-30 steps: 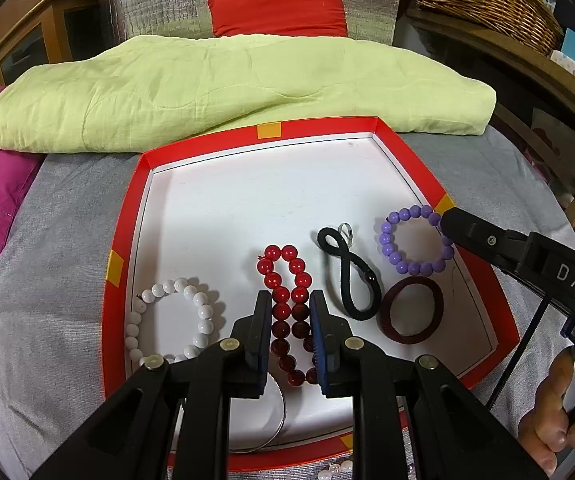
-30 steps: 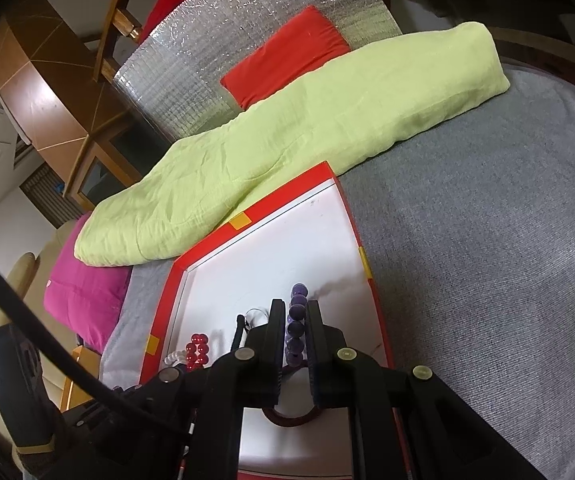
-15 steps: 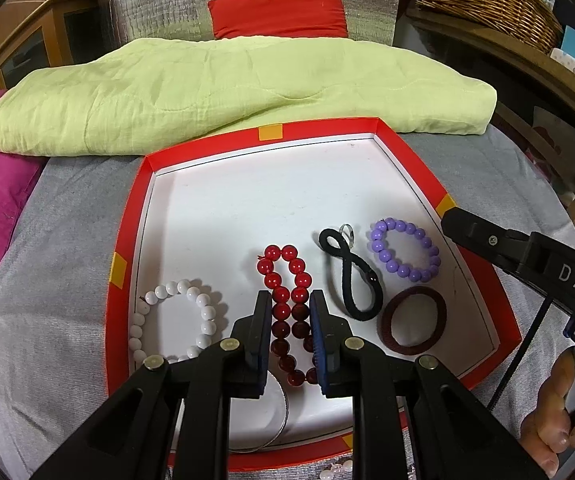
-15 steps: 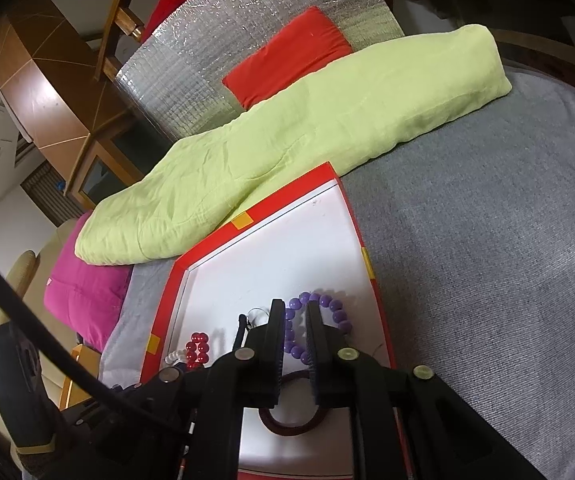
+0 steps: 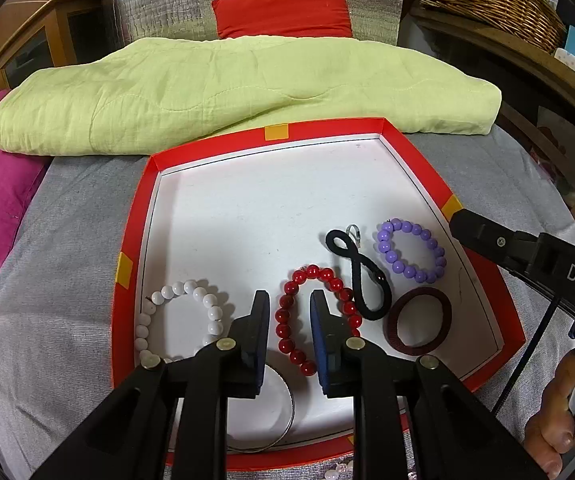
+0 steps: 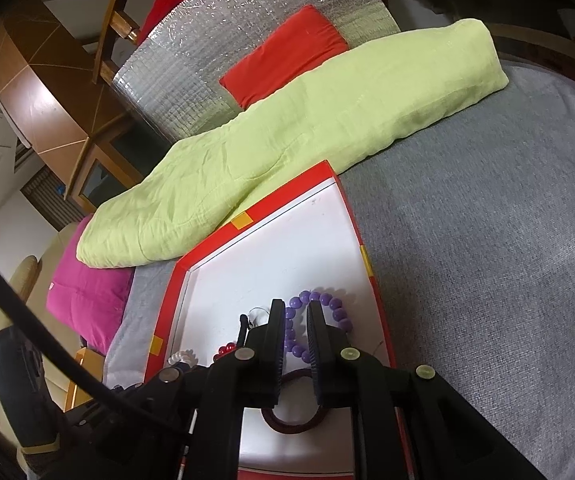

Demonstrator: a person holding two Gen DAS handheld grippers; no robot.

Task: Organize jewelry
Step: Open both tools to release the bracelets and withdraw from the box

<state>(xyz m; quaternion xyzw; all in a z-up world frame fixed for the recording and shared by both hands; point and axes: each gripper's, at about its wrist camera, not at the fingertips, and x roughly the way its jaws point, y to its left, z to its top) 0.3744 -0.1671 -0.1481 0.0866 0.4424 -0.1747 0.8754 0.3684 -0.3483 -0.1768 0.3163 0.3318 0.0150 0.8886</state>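
in the red tray, the purple bracelet now lies released; right tongs and left tongs both gape empty.

Bare far half of tray; near half crowded by bracelets.

tray: bracelets along near edge | quilt behind | bangle possibly nearest

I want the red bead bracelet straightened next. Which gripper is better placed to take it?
Left. The left gripper hangs open over the red bead bracelet, its fingers straddling one side of the loop. The right gripper sits over the purple bead bracelet, farther off.
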